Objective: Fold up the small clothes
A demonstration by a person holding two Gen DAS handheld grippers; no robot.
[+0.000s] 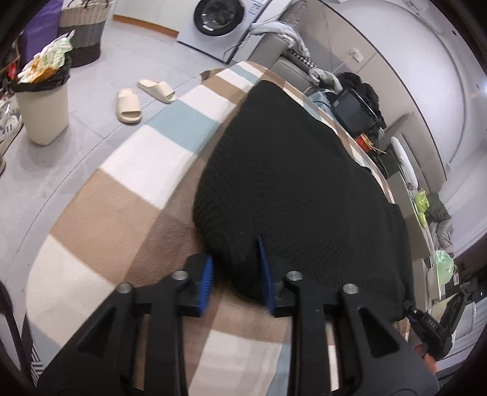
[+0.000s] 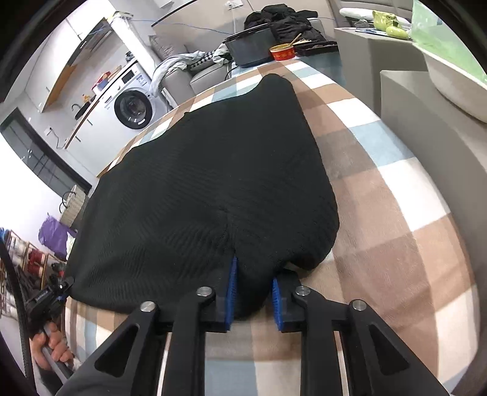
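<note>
A black ribbed knit garment (image 1: 289, 182) lies spread on a checked blanket (image 1: 121, 195) that covers the table. My left gripper (image 1: 234, 274) is at its near left corner, jaws partly apart with the garment's edge between the blue pads (image 1: 206, 283), one pad pressed into the cloth. My right gripper (image 2: 252, 289) is at the near right corner of the garment (image 2: 213, 170), and a fold of cloth bulges between its blue pads (image 2: 231, 289). The blanket (image 2: 380, 189) shows bare to the right. The other gripper and the hand holding it show at the right wrist view's lower left (image 2: 45, 304).
On the floor to the left are a cream bin (image 1: 42, 112) with rubbish, two cream slippers (image 1: 140, 100) and a woven basket (image 1: 82, 30). A washing machine (image 1: 219, 21) stands behind. At the table's far end are a black box (image 2: 252, 48), a red tin (image 2: 283, 51) and dark clothes.
</note>
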